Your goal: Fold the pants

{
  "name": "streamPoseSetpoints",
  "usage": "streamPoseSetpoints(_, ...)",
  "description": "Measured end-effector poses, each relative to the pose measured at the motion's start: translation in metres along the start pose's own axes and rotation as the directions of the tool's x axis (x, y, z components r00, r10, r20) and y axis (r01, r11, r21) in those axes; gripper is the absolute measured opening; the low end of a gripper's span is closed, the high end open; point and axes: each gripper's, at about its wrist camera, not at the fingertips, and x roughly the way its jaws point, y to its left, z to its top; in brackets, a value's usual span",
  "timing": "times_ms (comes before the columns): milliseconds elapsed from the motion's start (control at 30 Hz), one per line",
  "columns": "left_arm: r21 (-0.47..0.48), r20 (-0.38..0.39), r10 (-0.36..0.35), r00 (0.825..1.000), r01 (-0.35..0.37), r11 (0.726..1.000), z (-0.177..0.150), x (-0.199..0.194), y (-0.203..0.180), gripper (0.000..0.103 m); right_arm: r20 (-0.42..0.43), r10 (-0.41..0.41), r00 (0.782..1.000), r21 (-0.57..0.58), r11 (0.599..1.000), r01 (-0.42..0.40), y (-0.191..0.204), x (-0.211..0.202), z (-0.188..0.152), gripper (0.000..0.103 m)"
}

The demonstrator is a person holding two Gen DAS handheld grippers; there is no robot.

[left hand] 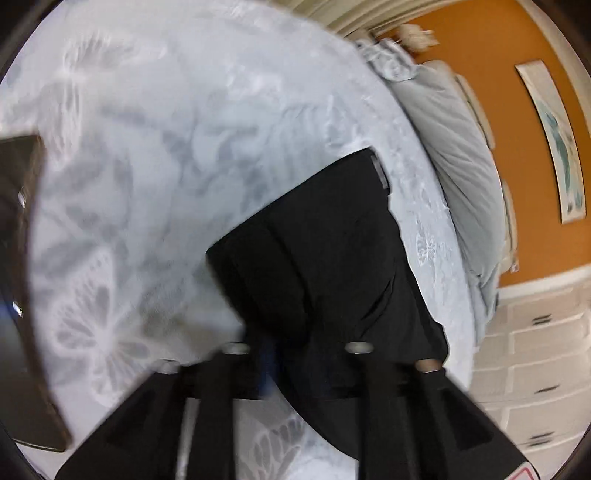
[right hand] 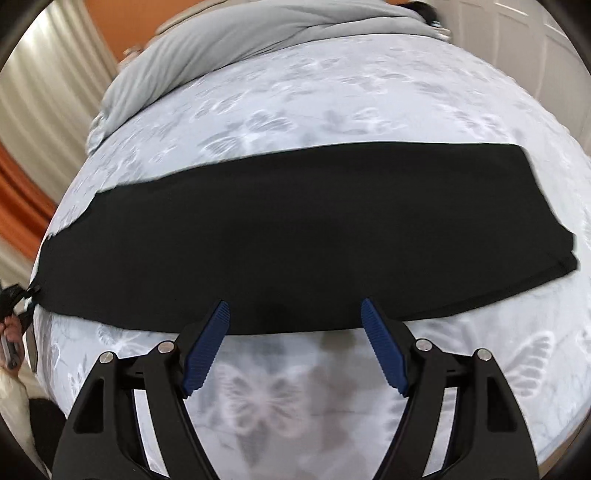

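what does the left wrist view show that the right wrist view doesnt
Only the left wrist view shows the white drawers, a framed picture on the orange wall, a dark object at the left edge of the bed, and the left gripper with black cloth lying between its fingers.

Only the right wrist view shows the full folded strip of the pants, the right gripper wide open at its near edge, and its blue pads.

Both show the black pants, the butterfly bedspread and the grey duvet.
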Motion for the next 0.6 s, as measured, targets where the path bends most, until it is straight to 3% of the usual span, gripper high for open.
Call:
streamPoseSetpoints(33, -0.002, -0.001, -0.002, 1.0, 0.002, 1.0, 0.0, 0.002, -0.003, 0.041, 0.031, -0.018, 0.999, 0.029, 0.999, 0.017, -0.015, -0.009, 0.006, 0.072)
streamPoseSetpoints(100, 0.004, 0.001, 0.021, 1.0, -0.021, 1.0, -0.008, 0.003, -0.003, 0.043, 0.089, -0.086, 0.992, 0.124, 0.989, 0.075, -0.059, -0.028, 0.017, 0.073)
streamPoseSetpoints(200, 0.024, 0.008, 0.039, 0.999, -0.039, 0.999, -0.011, 0.005, -0.006, 0.054, 0.09, -0.128, 0.988, 0.32, 0.943, 0.093, -0.132, -0.039, 0.017, 0.074)
streamPoseSetpoints(267, 0.025, 0.02, 0.041, 0.999, -0.041, 0.999, -0.01, 0.007, -0.011, 0.06, 0.097, -0.149, 0.984, 0.384, 0.918, 0.101, -0.162, -0.043, 0.013, 0.074)
streamPoseSetpoints(400, 0.042, 0.049, 0.096, 0.994, -0.098, 0.994, -0.012, 0.013, -0.021, 0.067, 0.116, -0.109, 0.987, 0.359, 0.931, 0.061, -0.195, -0.037, 0.006, 0.072)
streamPoseSetpoints(500, 0.036, 0.078, 0.136, 0.988, -0.139, 0.99, -0.013, 0.017, -0.027, 0.072, 0.076, -0.167, 0.983, 0.324, 0.936, 0.134, -0.2, -0.023, 0.009, 0.072)
streamPoseSetpoints(567, 0.023, 0.095, 0.153, 0.984, -0.156, 0.987, -0.014, 0.019, -0.029, 0.073, 0.051, -0.175, 0.983, 0.304, 0.941, 0.151, -0.202, -0.011, 0.01, 0.051)
streamPoseSetpoints(600, 0.019, 0.103, 0.164, 0.981, -0.167, 0.986, -0.014, 0.021, -0.031, 0.074, 0.04, -0.152, 0.988, 0.304, 0.944, 0.133, -0.206, -0.009, 0.01, 0.014)
